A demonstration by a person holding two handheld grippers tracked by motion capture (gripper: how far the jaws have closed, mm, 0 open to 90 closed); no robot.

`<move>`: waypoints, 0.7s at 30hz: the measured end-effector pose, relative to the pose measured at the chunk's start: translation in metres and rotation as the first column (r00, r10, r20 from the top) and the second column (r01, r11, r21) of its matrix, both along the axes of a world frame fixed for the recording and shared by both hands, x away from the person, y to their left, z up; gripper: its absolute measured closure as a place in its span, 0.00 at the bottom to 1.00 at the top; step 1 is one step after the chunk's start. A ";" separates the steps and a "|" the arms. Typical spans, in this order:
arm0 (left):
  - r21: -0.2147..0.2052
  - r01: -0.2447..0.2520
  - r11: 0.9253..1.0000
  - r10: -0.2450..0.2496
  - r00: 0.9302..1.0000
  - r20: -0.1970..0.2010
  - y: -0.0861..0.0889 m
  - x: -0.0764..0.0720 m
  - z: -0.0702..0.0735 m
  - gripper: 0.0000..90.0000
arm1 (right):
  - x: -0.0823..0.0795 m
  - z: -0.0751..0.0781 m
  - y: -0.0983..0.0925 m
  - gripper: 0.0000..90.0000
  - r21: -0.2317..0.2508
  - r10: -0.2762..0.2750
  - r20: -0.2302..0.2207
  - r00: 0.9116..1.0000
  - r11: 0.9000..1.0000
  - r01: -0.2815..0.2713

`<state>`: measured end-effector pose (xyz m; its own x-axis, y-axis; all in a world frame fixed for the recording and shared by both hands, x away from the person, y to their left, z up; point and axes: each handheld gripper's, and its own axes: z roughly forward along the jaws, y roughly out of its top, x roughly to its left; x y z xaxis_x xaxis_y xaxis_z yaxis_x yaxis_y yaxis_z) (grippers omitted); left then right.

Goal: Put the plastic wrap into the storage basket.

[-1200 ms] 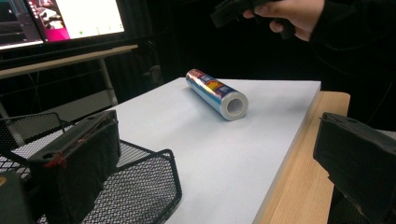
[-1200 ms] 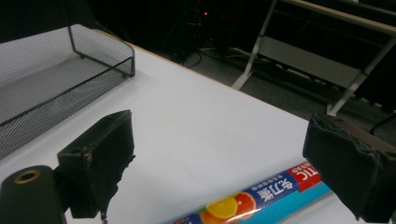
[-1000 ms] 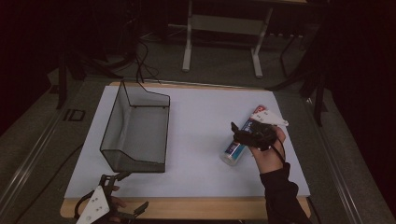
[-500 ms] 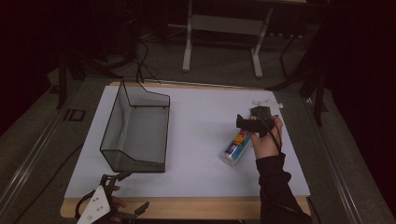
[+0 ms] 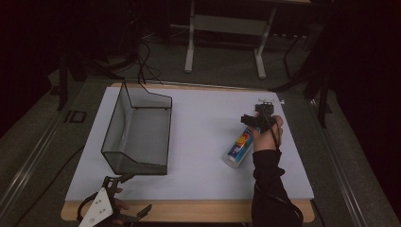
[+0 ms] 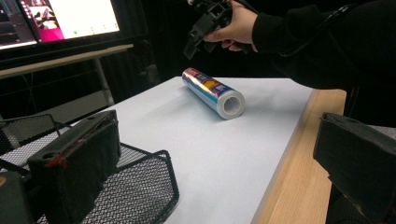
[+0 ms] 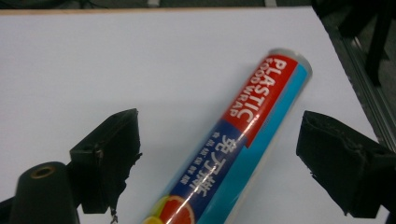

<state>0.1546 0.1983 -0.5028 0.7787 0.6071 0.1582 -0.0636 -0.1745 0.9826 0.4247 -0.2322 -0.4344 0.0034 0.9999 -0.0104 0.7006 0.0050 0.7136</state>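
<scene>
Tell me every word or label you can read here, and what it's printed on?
"PLASTIC FOOD WRAP": white letters on the red band of the plastic wrap roll lying on the white table, between the open right gripper jaws.
Chinese characters on the blue band below it: visible, but I can't read them reliably.
Monitor behind the table: on-screen content too small and blurred to read.
Nothing else bears legible text.

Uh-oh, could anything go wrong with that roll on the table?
Maybe. The roll is round and lies on its side on the smooth table, so a bump could send it rolling toward the edge. The right gripper is open above it, with the roll lying slantwise between the fingers; closing like that might grab it crooked or squirt it out.
</scene>
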 end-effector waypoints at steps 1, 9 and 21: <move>0.001 -0.001 1.000 0.001 1.000 0.001 0.000 0.000 0.000 0.01 | 0.004 -0.003 -0.003 0.15 0.015 -0.020 -0.011 1.000 1.000 0.020; 0.015 -0.004 1.000 0.004 1.000 0.000 -0.001 0.000 -0.001 0.02 | 0.021 -0.021 -0.011 0.15 0.059 -0.093 -0.090 0.992 0.993 0.099; 0.019 -0.005 1.000 0.005 1.000 -0.001 -0.001 0.000 -0.001 0.02 | 0.032 -0.050 -0.020 0.15 0.125 -0.163 -0.206 0.965 0.974 0.191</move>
